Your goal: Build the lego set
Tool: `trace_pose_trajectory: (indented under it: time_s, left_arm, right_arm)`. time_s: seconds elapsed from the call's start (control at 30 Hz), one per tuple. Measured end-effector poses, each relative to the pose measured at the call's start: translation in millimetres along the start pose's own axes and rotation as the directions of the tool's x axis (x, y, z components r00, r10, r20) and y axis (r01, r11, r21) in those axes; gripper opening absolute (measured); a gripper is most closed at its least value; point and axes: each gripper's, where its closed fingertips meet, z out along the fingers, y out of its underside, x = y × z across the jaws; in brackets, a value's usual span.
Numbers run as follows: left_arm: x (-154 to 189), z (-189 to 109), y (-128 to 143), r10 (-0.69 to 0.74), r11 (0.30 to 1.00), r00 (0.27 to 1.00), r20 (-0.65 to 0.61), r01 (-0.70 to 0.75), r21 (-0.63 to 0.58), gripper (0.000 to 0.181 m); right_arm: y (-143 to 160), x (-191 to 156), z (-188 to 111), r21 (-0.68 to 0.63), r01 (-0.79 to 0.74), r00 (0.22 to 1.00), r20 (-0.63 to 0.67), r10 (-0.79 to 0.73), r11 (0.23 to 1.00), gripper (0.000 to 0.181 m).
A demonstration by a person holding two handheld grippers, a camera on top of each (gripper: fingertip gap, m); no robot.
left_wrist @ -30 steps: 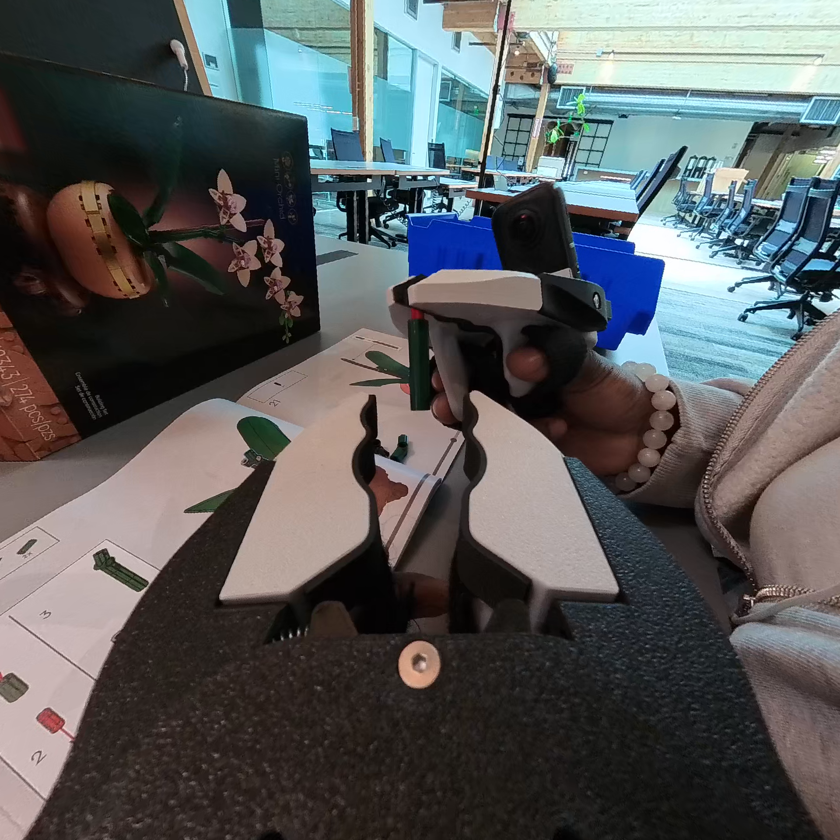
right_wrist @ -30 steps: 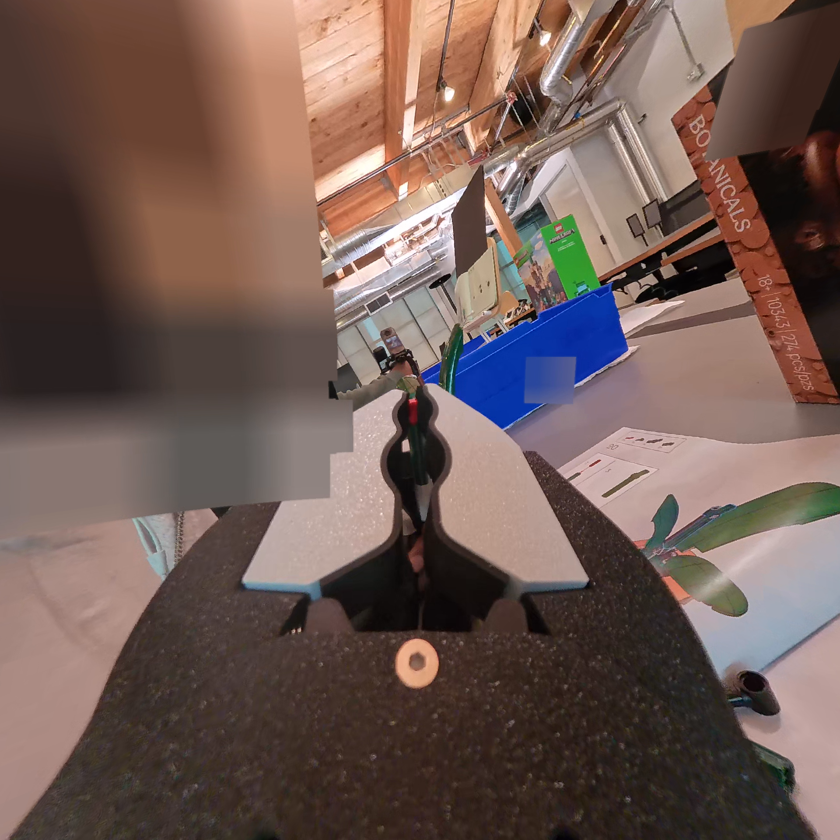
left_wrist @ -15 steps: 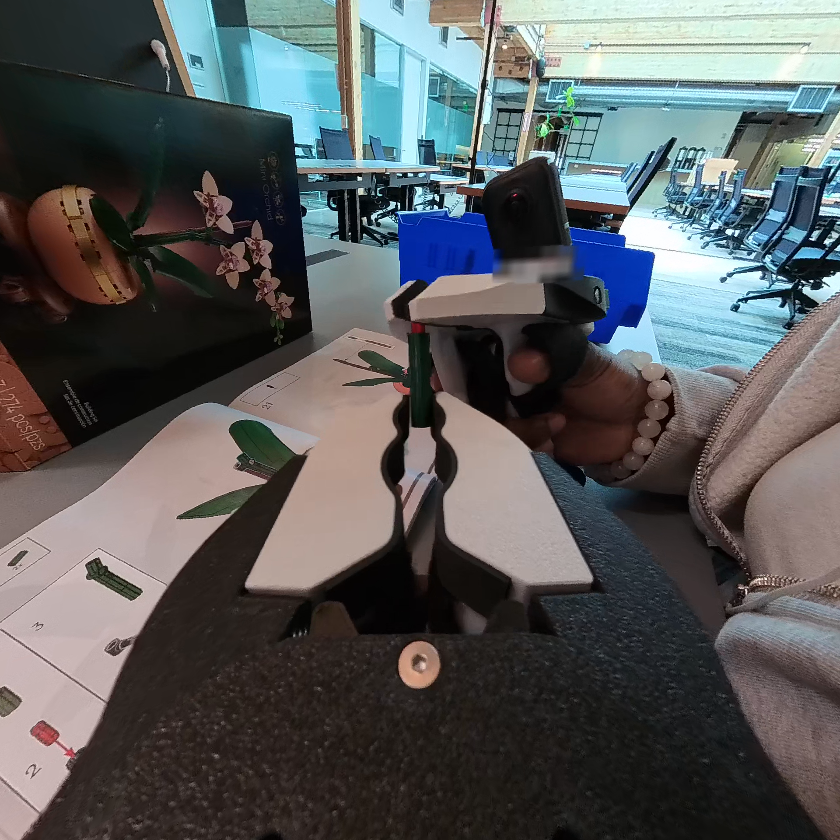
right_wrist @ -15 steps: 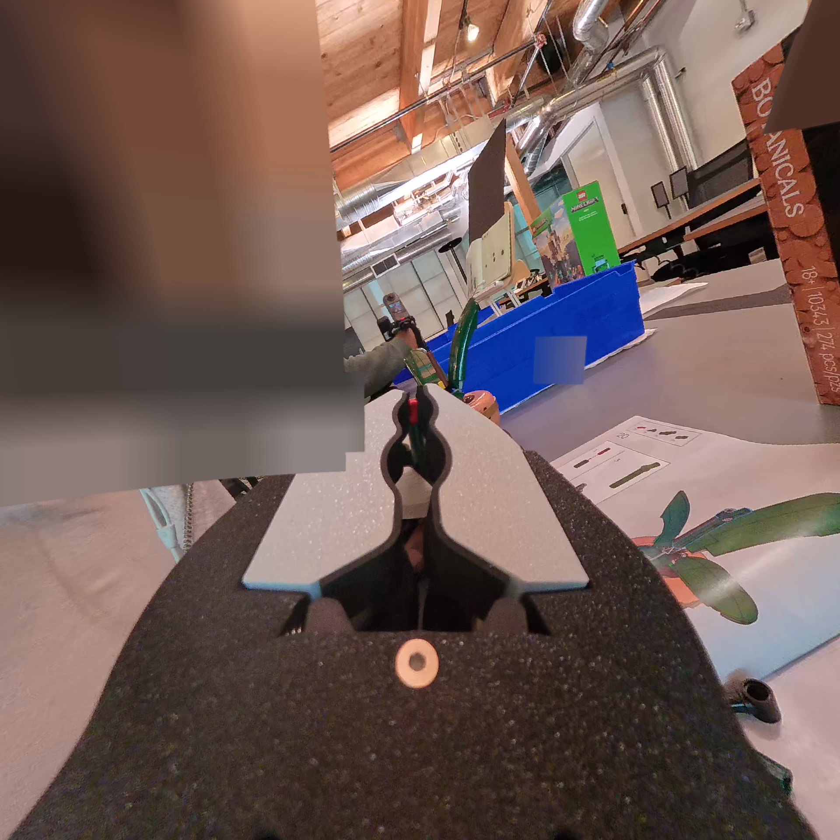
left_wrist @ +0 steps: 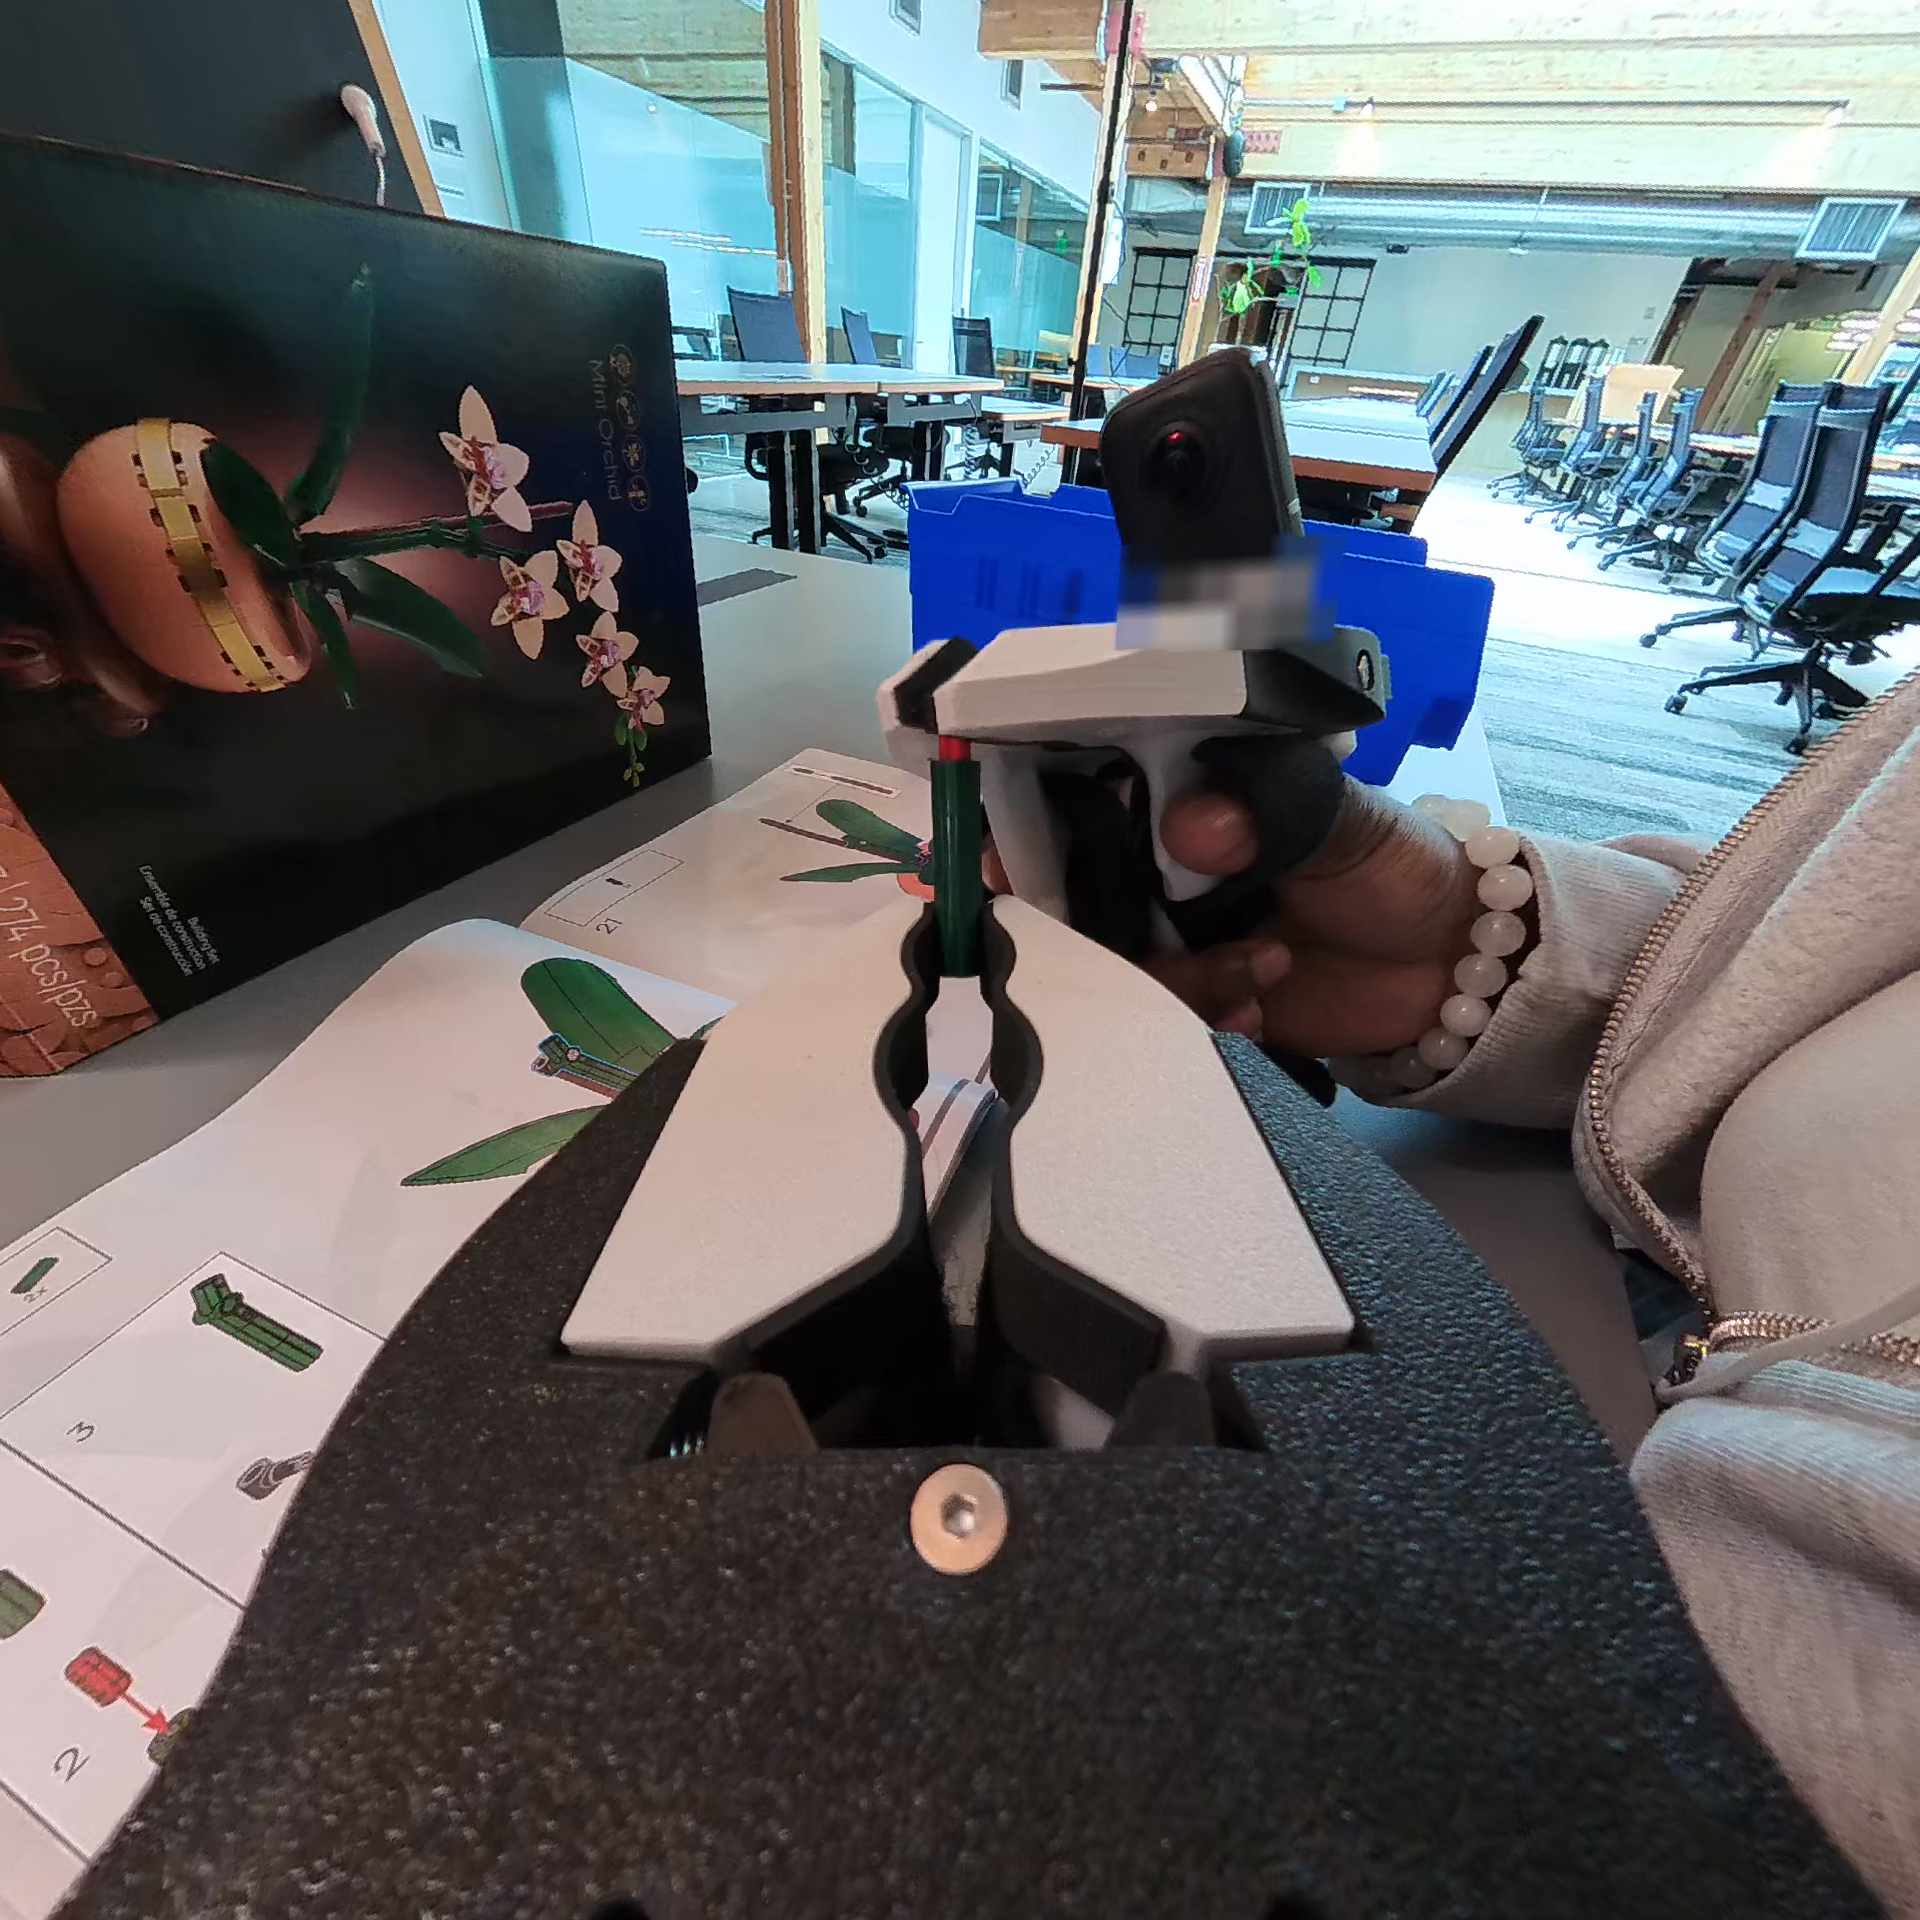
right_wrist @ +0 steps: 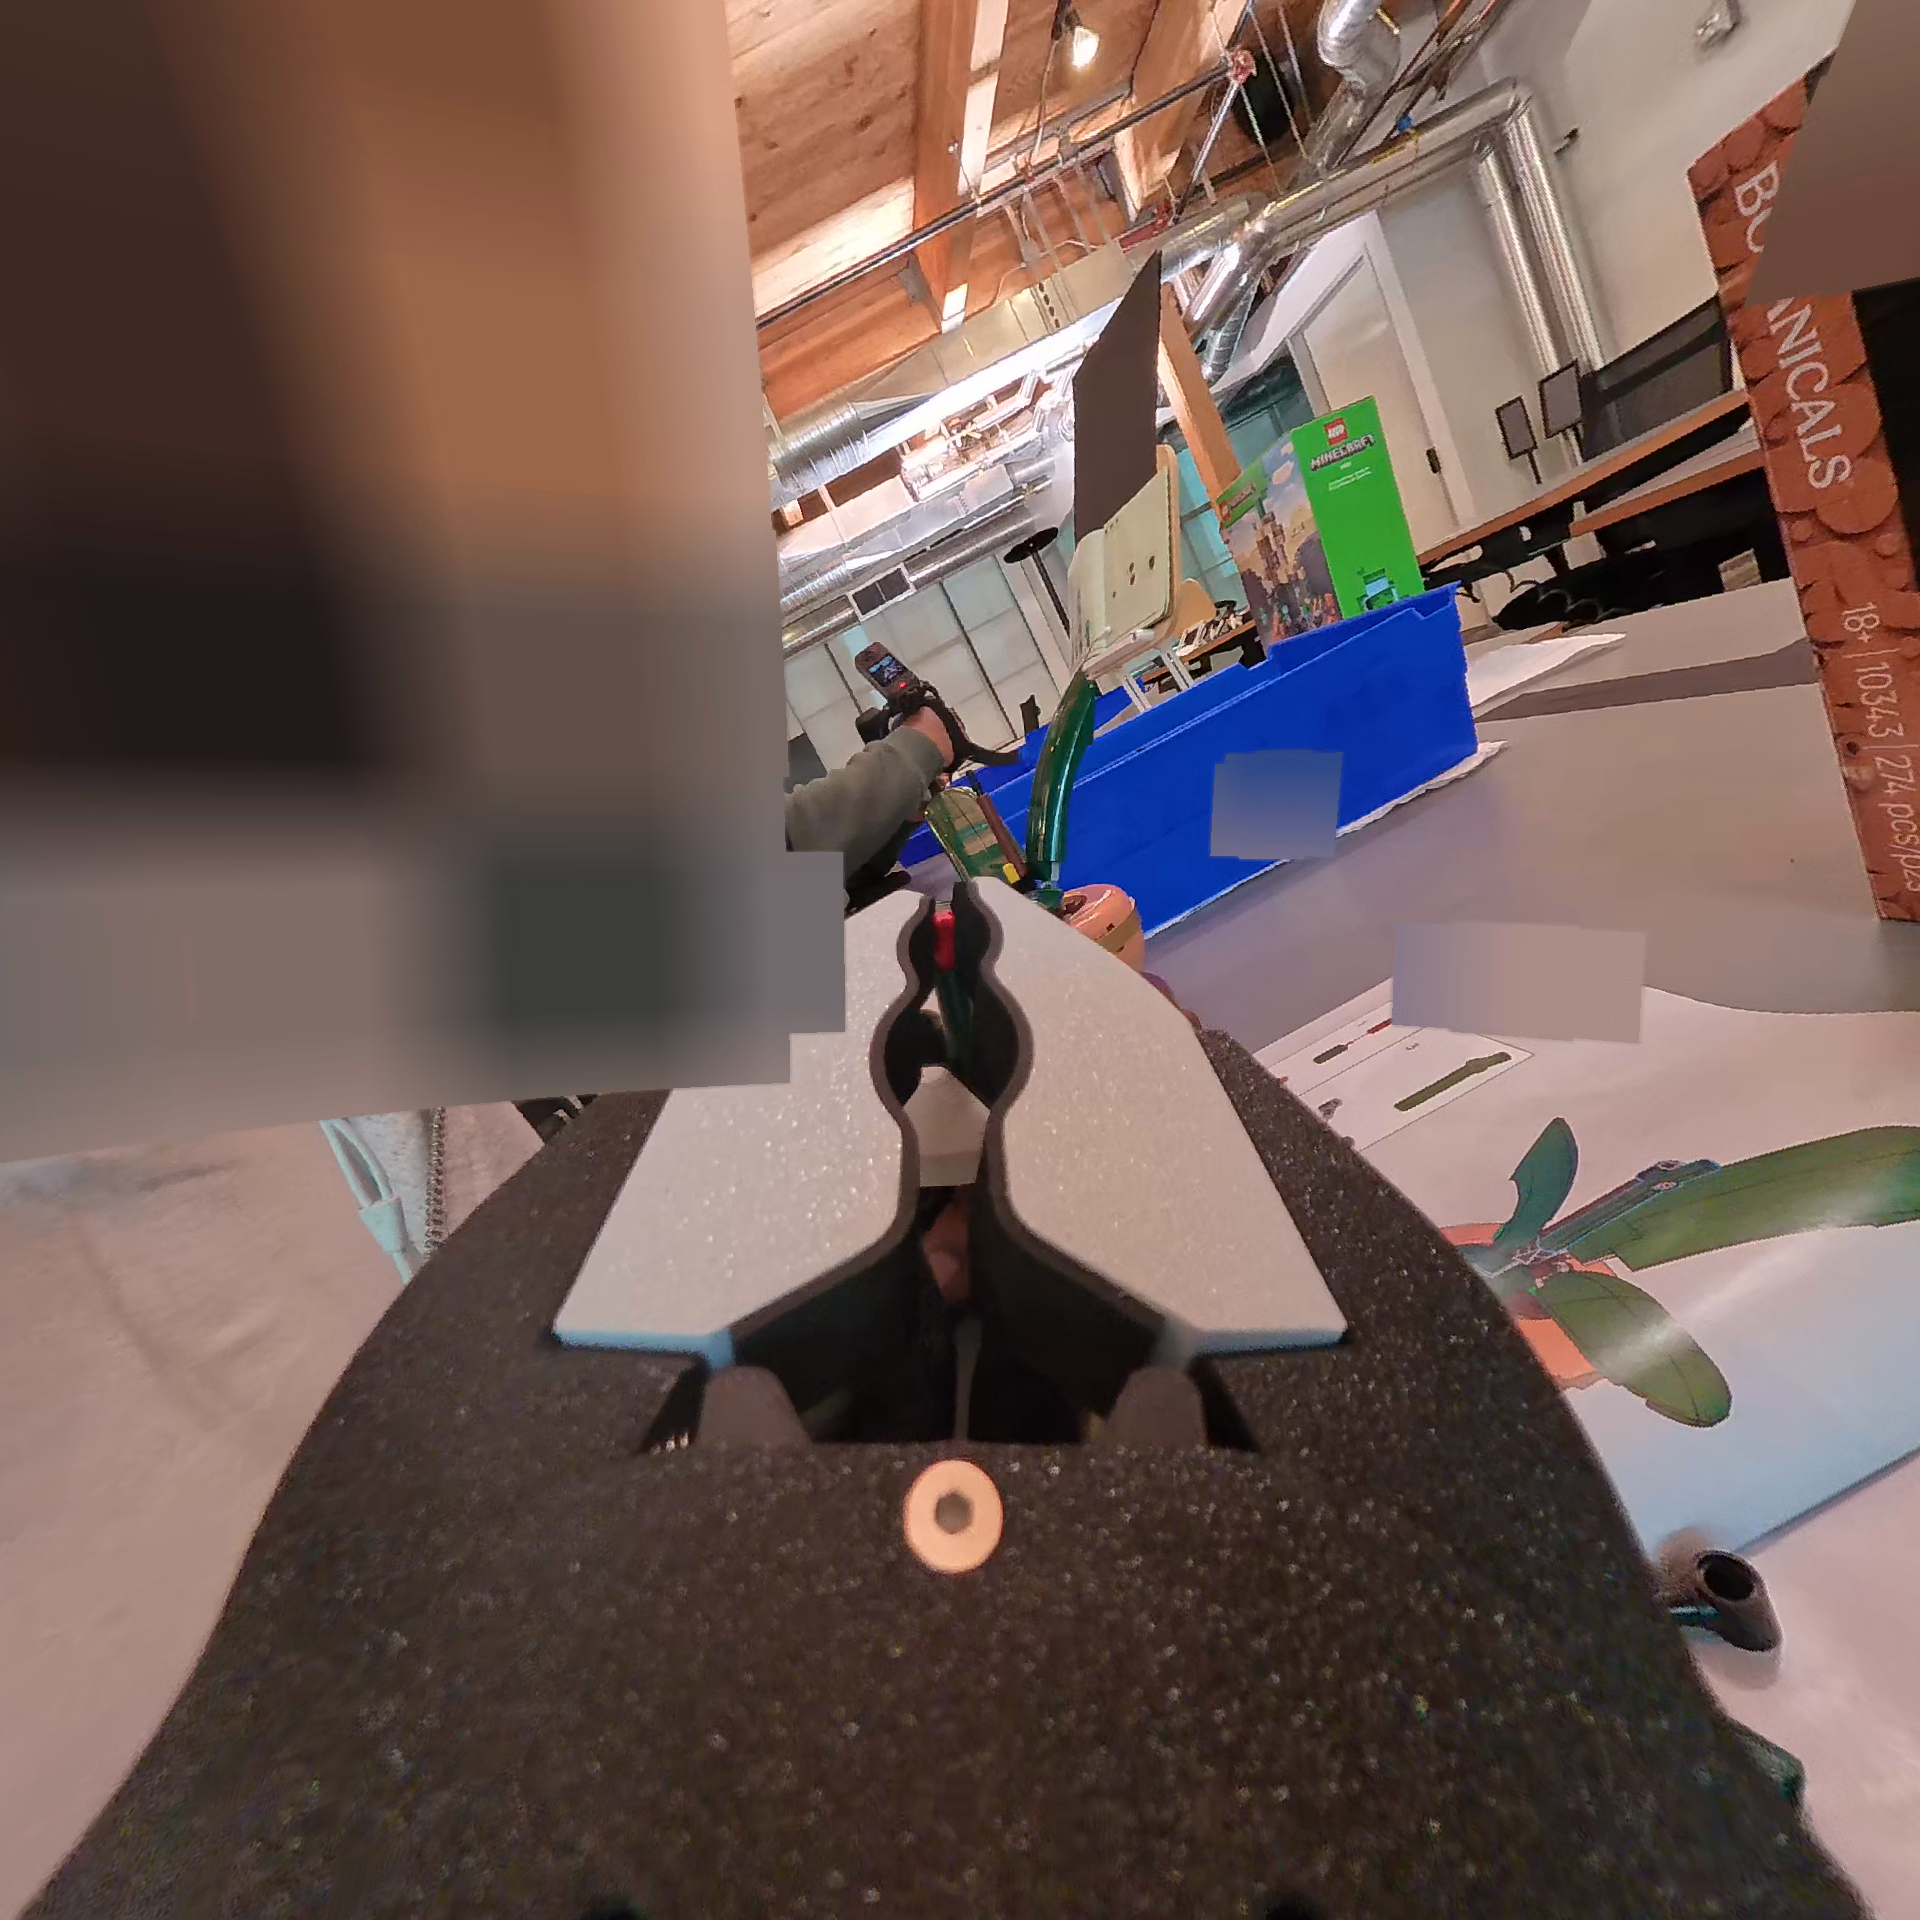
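Observation:
A dark green lego stem (left_wrist: 954, 862) with a red pin at its top hangs upright above the instruction booklet (left_wrist: 343, 1122). My right gripper (left_wrist: 928, 717) is shut on its red top end. My left gripper (left_wrist: 958, 928) is shut on its lower end from below. In the right wrist view the stem (right_wrist: 954, 1003) with its red tip shows between the fingers of my right gripper (right_wrist: 951, 930). The partly built flower pot (right_wrist: 1103, 928) with a curved green leaf (right_wrist: 1062, 774) stands on the table just beyond.
The lego set box (left_wrist: 312, 582) stands at the left, and it also shows in the right wrist view (right_wrist: 1849, 540). A blue bin (left_wrist: 1039, 592) sits behind. A small black lego piece (right_wrist: 1725, 1595) lies by the booklet (right_wrist: 1714, 1340). A person's sleeve (left_wrist: 1766, 1039) is at the right. The grippers' ends are close to 4 centimetres from one another. It is some 11 centimetres from my left tips to the small black lego piece (right_wrist: 1725, 1595).
My left gripper was open below the stem; it has moved up and closed on the stem's lower end. My right gripper has kept its hold on the top.

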Motion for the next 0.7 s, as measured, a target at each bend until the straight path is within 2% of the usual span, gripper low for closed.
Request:
trace_pose_trajectory:
  time_s: [0.07, 0.2, 0.23, 0.3, 0.37, 0.43, 0.5, 0.53, 0.6, 0.7]
  left_arm:
    - [-0.2, 0.2, 0.2, 0.001, 1.000, 1.000, 0.002, -0.001, -0.002, 0.010]
    - [1.1, -0.2, -0.2, 0.007, 1.000, 1.000, -0.005, -0.007, 0.002, 0.004]
    - [1.7, -0.3, -0.5, 0.012, 1.000, 1.000, -0.007, -0.012, 0.004, 0.004]
    - [1.0, -0.4, -0.7, 0.015, 1.000, 1.000, -0.001, -0.015, 0.006, 0.004]
    - [-0.5, -0.6, -0.7, 0.002, 1.000, 1.000, 0.003, -0.002, 0.007, 0.004]
    - [-2.5, -0.6, -0.3, -0.012, 1.000, 1.000, 0.011, 0.012, 0.003, 0.004]
    - [-3.3, -0.4, 0.6, -0.023, 1.000, 1.000, 0.010, 0.023, -0.004, 0.004]
    - [-3.1, -0.3, 1.1, -0.026, 1.000, 1.000, 0.007, 0.026, -0.007, 0.004]
    - [-2.9, -0.4, 1.2, -0.028, 1.000, 1.000, 0.006, 0.028, -0.008, 0.004]
    - [-4.3, -1.1, 1.1, -0.041, 0.999, 0.999, 0.007, 0.041, -0.006, 0.004]
  right_arm:
    - [1.9, -0.2, 0.2, -0.010, 0.005, 1.000, -0.002, -0.005, 1.000, 0.003]
    - [2.2, -2.1, -1.5, -0.019, 0.025, 1.000, 0.008, -0.025, 0.999, 0.003]
    - [1.8, -2.6, -4.0, -0.043, 0.057, 0.998, 0.011, -0.056, 0.997, 0.004]
    - [-11.9, 1.7, -14.7, -0.075, 0.150, 0.988, -0.028, -0.152, 0.986, 0.026]
    - [-28.4, 11.8, -33.1, -0.175, 0.292, 0.946, -0.090, -0.311, 0.940, 0.026]
    - [-29.5, 34.4, -53.6, -0.411, 0.382, 0.868, -0.149, -0.474, 0.828, 0.026]
    - [-10.3, 51.0, -74.4, -0.680, 0.359, 0.842, -0.059, -0.536, 0.639, 0.023]
    - [-0.9, 55.9, -82.1, -0.760, 0.345, 0.846, -0.002, -0.533, 0.550, 0.019]
    - [17.3, 62.3, -87.9, -0.838, 0.355, 0.853, 0.110, -0.510, 0.414, 0.011]
    - [50.0, 72.8, -89.7, -0.904, 0.371, 0.848, 0.237, -0.474, 0.212, 0.011]
